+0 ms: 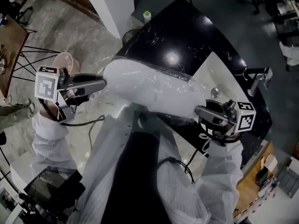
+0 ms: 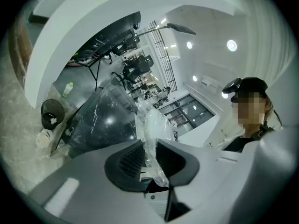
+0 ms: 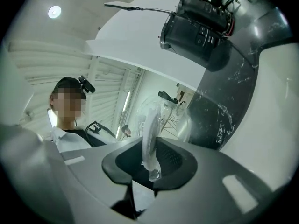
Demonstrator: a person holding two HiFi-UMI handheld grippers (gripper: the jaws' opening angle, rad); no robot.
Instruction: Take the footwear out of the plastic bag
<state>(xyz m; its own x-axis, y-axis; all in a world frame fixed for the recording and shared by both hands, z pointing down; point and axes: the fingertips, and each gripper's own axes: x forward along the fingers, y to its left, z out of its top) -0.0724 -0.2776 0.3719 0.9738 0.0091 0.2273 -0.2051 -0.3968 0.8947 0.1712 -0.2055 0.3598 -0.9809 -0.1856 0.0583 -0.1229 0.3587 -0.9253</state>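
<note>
A clear plastic bag [image 1: 159, 90] stretches between my two grippers over the near edge of the black counter [image 1: 187, 36]. Something white and rounded, the footwear [image 1: 133, 76], fills its left half. My left gripper [image 1: 102, 83] holds the bag's left end. In the left gripper view its jaws [image 2: 150, 160] pinch bunched film of the bag [image 2: 152, 125]. My right gripper [image 1: 198, 110] is at the bag's right end. In the right gripper view the bag's edge [image 3: 150, 129] stands between the right gripper's [image 3: 150, 164] jaws, against one pad, with a gap at the other.
A white sink [image 1: 219, 73] with a chrome faucet [image 1: 257, 80] is set in the counter on the right. A small bottle [image 1: 147, 16] and a dark bin [image 1: 131, 34] sit at the counter's far end. My own white coat fills the lower part of the head view.
</note>
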